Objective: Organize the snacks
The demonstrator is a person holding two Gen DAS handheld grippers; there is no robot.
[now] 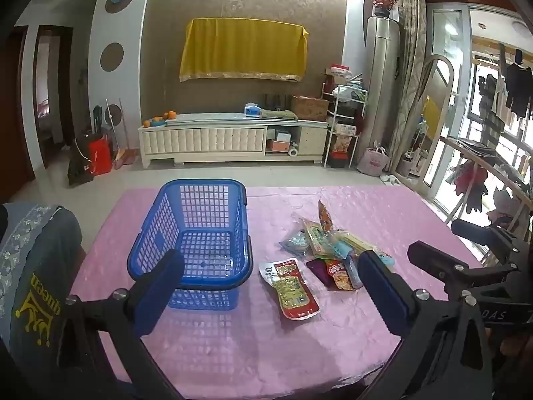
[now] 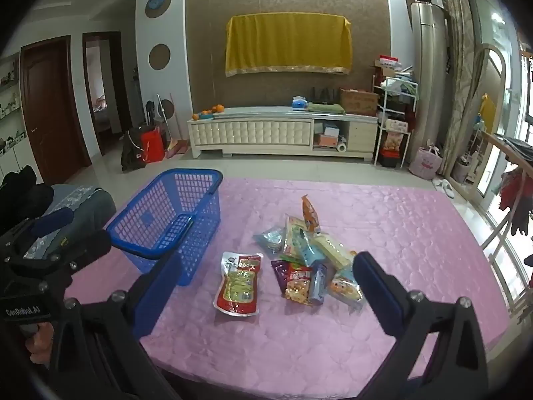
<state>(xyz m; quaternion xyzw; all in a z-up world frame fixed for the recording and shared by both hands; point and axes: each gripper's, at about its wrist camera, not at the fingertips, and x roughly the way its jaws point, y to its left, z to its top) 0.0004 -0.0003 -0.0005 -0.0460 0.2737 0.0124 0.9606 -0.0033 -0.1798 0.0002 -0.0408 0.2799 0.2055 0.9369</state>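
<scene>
An empty blue mesh basket (image 1: 213, 206) stands on the pink table, left of centre; it also shows in the right wrist view (image 2: 160, 220). A red and green snack pouch (image 1: 293, 290) lies flat right of the basket, also in the right wrist view (image 2: 239, 286). A pile of several snack packets (image 1: 333, 243) lies further right, also in the right wrist view (image 2: 309, 260). My left gripper (image 1: 269, 280) is open and empty, above the table's near side. My right gripper (image 2: 266, 276) is open and empty, hovering near the pouch and pile. The right gripper also shows in the left wrist view (image 1: 443, 253).
The pink tablecloth (image 1: 383, 206) covers the table. A chair with a grey garment (image 1: 36, 266) stands at the table's left edge. A white TV cabinet (image 2: 266, 133) stands against the far wall. A clothes rack (image 1: 493, 180) is on the right by the windows.
</scene>
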